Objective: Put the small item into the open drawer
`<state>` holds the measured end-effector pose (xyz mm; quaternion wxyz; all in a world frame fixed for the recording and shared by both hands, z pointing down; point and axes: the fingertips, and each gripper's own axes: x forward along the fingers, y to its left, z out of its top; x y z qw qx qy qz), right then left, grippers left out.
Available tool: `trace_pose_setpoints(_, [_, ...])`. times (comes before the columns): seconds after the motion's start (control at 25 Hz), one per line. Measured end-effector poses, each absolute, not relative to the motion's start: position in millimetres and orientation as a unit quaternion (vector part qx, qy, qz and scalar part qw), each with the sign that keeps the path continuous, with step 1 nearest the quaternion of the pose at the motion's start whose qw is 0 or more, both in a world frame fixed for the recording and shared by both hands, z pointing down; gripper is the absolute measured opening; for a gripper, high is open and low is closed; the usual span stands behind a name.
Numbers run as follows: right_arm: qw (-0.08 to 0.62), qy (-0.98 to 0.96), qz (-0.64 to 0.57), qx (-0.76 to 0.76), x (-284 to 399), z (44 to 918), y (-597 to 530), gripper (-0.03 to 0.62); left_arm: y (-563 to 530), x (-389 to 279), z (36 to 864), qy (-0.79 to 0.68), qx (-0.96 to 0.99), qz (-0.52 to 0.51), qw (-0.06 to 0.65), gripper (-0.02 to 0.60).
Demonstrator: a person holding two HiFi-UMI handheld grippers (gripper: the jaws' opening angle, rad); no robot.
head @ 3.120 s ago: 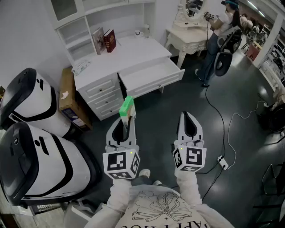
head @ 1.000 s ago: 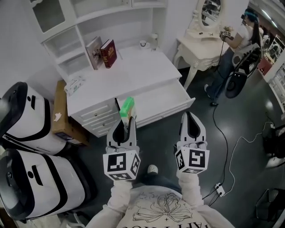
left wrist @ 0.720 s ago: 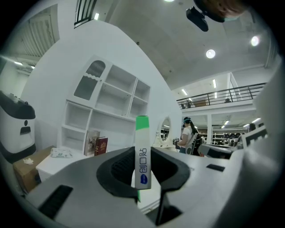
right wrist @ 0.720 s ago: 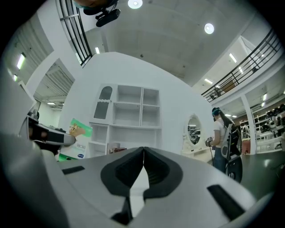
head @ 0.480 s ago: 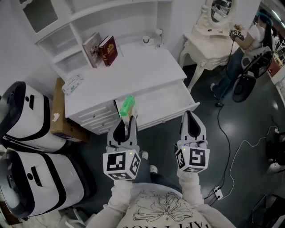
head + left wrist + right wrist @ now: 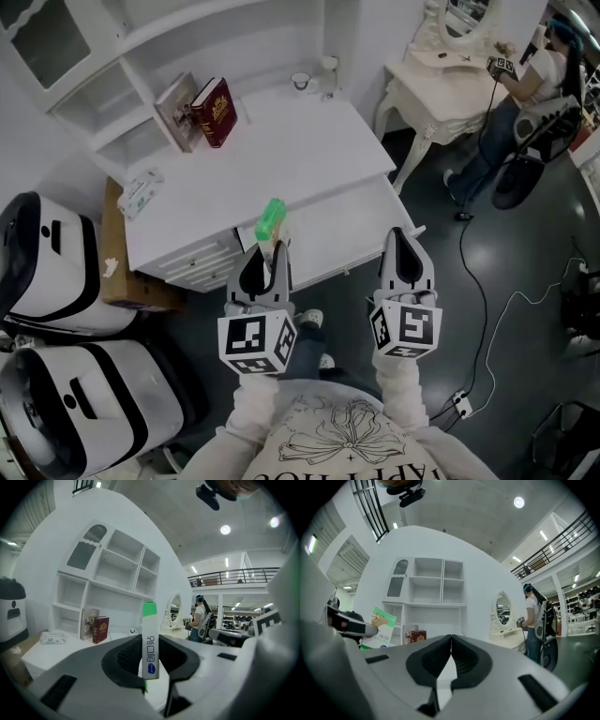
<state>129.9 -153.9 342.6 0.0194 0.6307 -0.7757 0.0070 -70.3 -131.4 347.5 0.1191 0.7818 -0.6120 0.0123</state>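
A flat white packet with a green top [image 6: 270, 223] stands upright between the jaws of my left gripper [image 6: 267, 251], which is shut on it. In the left gripper view the packet [image 6: 150, 645] shows edge-on, pinched at its lower end. My right gripper [image 6: 401, 246] is shut with nothing in it; its jaws meet at the tips [image 6: 451, 638]. Both grippers hover at the front edge of the open white drawer [image 6: 333, 225] of the desk [image 6: 272, 150]. From the right gripper view the packet [image 6: 379, 631] shows at the left.
Two books [image 6: 200, 109] lean under the desk's shelf unit, a tissue pack [image 6: 141, 192] lies at its left end and a cup [image 6: 300, 82] at the back. White machines [image 6: 47, 272] and a cardboard box [image 6: 122, 281] stand left. A vanity table [image 6: 450, 66], a person [image 6: 530, 94] and floor cables [image 6: 487, 309] are right.
The view has moved closer to the desk: the open drawer now lies right ahead of both grippers. The left gripper still holds the packet and the right stays shut.
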Motion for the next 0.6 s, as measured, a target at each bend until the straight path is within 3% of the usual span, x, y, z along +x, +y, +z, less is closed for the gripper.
trace_pose_setpoints(0.6, [0.058, -0.756, 0.04, 0.651, 119, 384, -268, 0.003, -256, -74, 398, -0.574, 0.801, 0.06, 0.16, 0.086])
